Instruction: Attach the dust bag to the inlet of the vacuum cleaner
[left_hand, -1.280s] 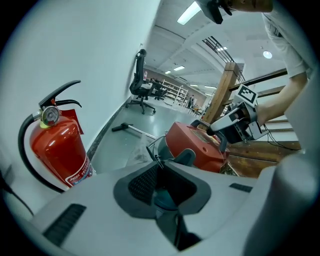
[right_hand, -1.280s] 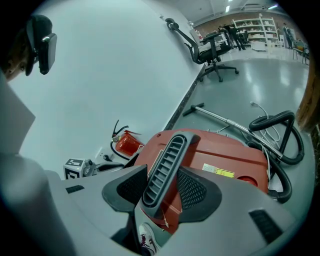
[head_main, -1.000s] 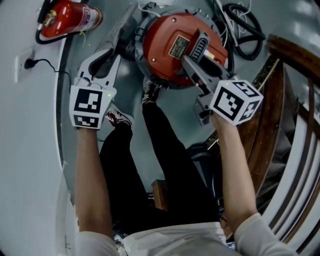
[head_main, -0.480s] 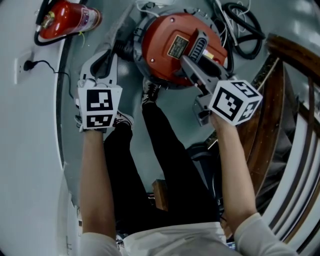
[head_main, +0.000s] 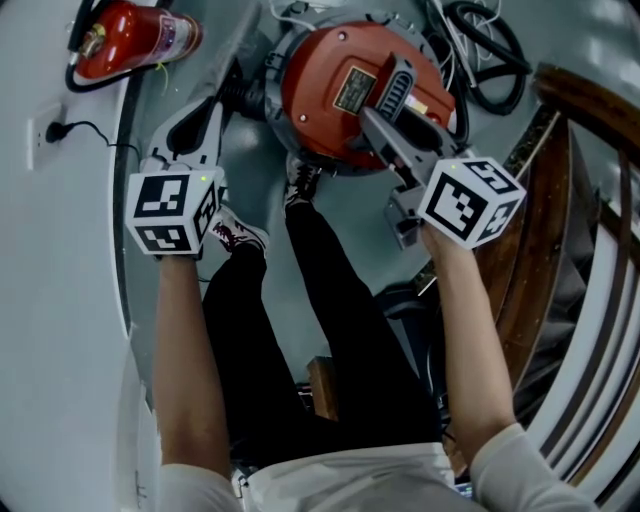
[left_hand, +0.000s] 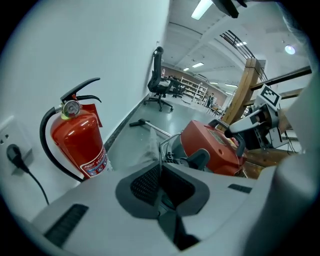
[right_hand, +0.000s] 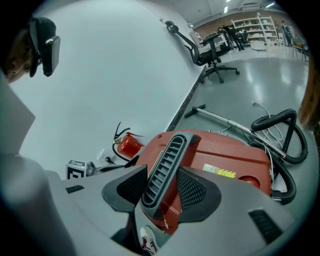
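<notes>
- Honestly, the weak spot is the left claw. Its jaws are closing, almost together, on a thin pale sheet that I take for the dust bag, low in the middle of the left gripper view. So slim a pinch could let the film slide out at the first pull.
- The bag could also tear or crumple if it is dragged over the hard rim of the inlet. That is the dark fitting on the left side of the red vacuum cleaner, upper middle of the head view. Bag and fitting look near, but I cannot tell whether they touch.
- The right claw is clamped on the machine's grey ribbed handle. If that hold slips, the body may turn away as the bag is pushed on.
- A shoe sits just below the machine in the head view, and a black hose is coiled at upper right. Either could snag it if it shifts.
- As for the bag, it looks filmy, pale grey, half see-through and limp, with one thin edge running up from between the pads. Its mouth is not visible, so I cannot say which way it faces.
</notes>
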